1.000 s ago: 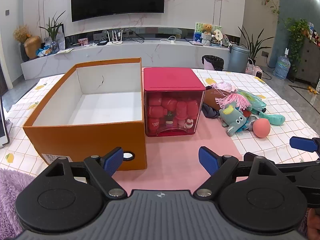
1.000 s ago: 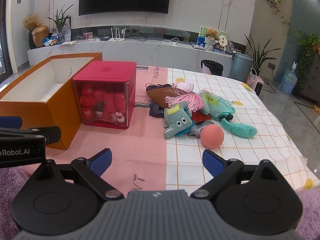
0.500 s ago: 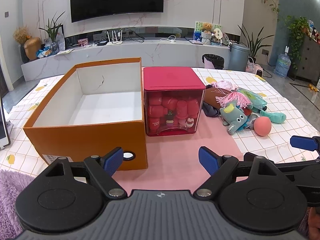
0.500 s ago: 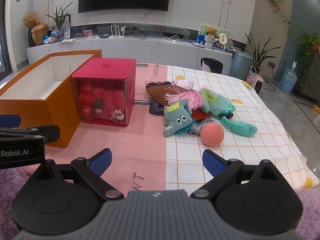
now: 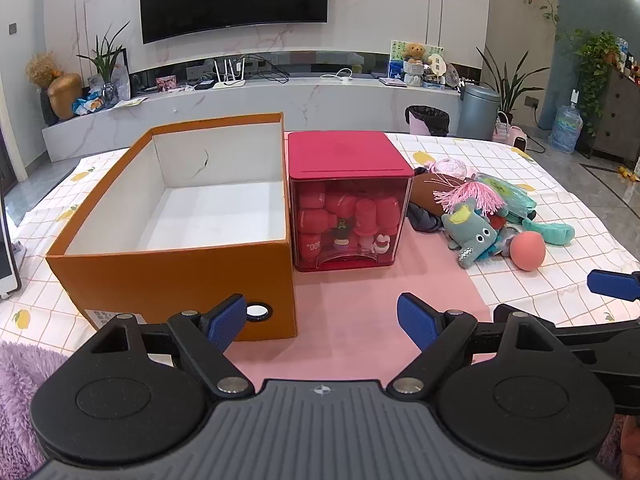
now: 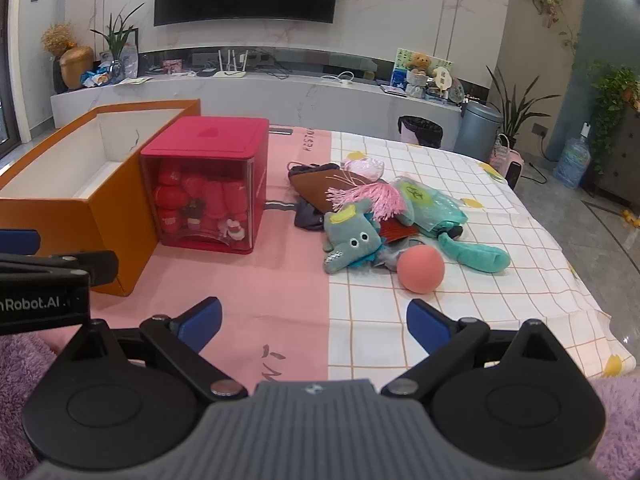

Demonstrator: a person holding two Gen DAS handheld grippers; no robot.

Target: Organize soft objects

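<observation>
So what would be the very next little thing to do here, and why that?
Probably ease the right gripper forward toward the pink ball. Both grippers are open and hold nothing, the orange box has nothing in it, and the ball lies loose at the near edge of the toy pile, closest to that gripper.

A heap of soft toys [image 6: 384,216] lay on the table right of the red box [image 5: 348,200]: a grey-green plush elephant [image 6: 348,242] on its side at the front, a pink tassel [image 6: 372,194] just behind it, and a teal plush [image 6: 476,254] stretched out to the right. A pink ball [image 6: 420,270] sat at the heap's near edge, touching it. The orange box [image 5: 176,236] stood open and empty, left of the red box and touching it.
</observation>
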